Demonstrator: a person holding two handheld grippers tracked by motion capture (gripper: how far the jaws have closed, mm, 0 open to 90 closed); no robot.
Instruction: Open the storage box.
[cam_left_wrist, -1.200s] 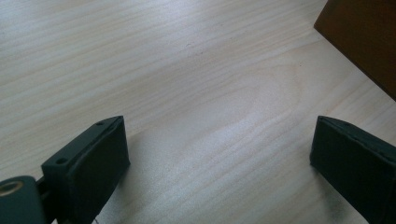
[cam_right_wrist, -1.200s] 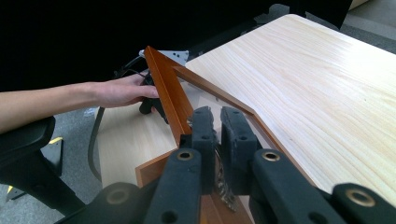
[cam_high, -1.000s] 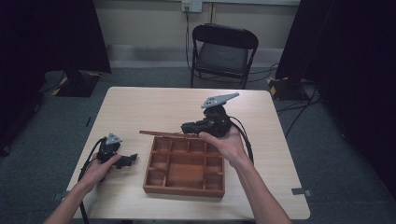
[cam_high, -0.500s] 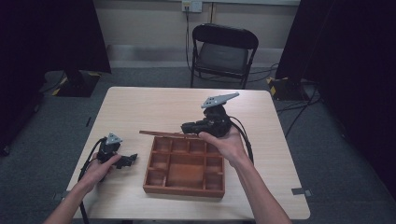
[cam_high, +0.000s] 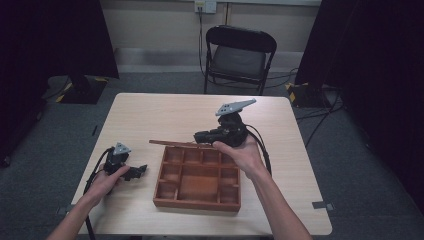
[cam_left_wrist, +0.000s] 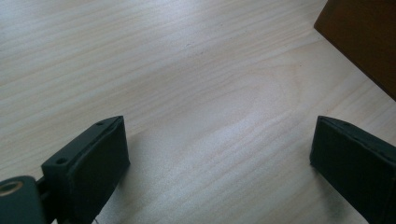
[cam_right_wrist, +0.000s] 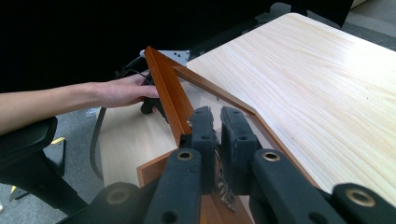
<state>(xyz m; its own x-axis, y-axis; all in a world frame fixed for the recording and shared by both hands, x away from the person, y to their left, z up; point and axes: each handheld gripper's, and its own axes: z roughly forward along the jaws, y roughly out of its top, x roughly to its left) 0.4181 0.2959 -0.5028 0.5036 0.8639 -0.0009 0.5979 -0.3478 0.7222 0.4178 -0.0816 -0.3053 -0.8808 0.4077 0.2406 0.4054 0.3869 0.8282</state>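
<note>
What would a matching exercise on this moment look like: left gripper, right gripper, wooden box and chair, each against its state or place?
1 left gripper
2 right gripper
3 wooden box
4 chair

a beyond the table's far edge
b jaws wide apart over bare tabletop
c clamped on the glass-paned lid
d compartments uncovered, lid raised at its far side

Pairs: 1-b, 2-c, 3-d, 4-a

We note the desk (cam_high: 150, 115) as pale wood with fine straight grain. The tray (cam_high: 196, 202) is reddish-brown wood, and its lid (cam_right_wrist: 170, 100) has a frame of the same tone around a clear pane. Both grippers, left (cam_left_wrist: 219, 154) and right (cam_right_wrist: 215, 122), are black, each topped by a grey plate. The chair (cam_high: 239, 57) is black and the floor (cam_high: 60, 130) is grey.
</note>
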